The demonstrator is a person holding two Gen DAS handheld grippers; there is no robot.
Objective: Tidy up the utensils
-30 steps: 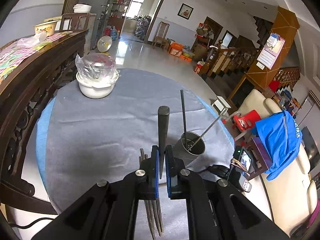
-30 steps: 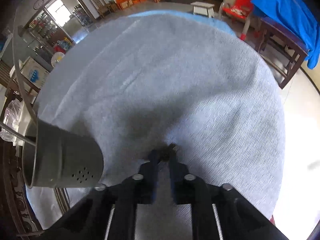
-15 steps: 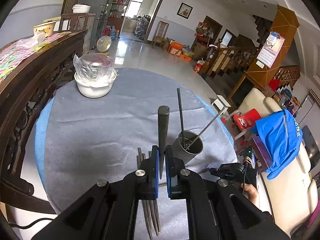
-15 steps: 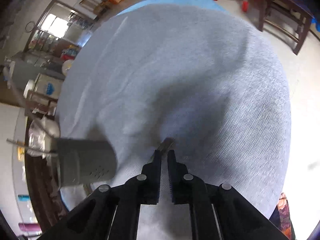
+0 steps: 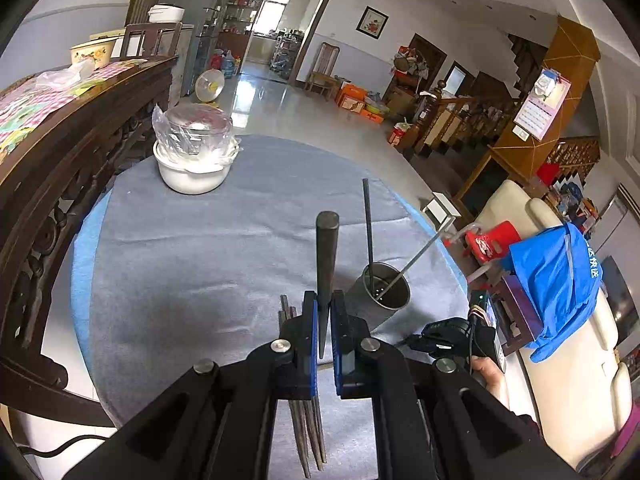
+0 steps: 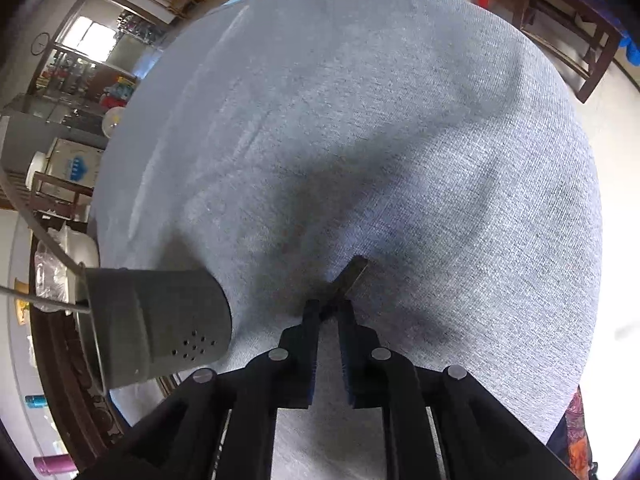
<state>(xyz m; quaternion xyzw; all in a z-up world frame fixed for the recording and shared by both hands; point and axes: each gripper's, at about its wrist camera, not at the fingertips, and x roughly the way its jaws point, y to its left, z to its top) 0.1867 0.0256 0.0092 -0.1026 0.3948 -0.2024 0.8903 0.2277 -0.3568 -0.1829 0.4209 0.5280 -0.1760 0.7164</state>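
My left gripper (image 5: pixel 324 312) is shut on a dark utensil handle (image 5: pixel 326 248) that stands upright between its blue pads. Several more dark utensils (image 5: pixel 308 436) lie on the grey cloth under it. The grey perforated metal cup (image 5: pixel 380 292) stands just to the right with two thin rods leaning in it. My right gripper (image 6: pixel 329 314) points steeply down at the cloth and its jaws are opening. A flat dark utensil (image 6: pixel 352 276) lies on the cloth, its near end between the fingertips with a gap showing. The cup (image 6: pixel 156 320) stands to its left.
A white bowl with a plastic-wrapped lid (image 5: pixel 194 160) stands at the far side of the round table (image 5: pixel 180 248). A dark carved wooden rail (image 5: pixel 60 184) borders the table on the left. A hand holding the right gripper (image 5: pixel 452 338) shows near the table's right edge.
The right gripper's fingers have spread a little since half a second ago, and its view has rolled. The flat utensil now lies out on the cloth. The left gripper has kept still.
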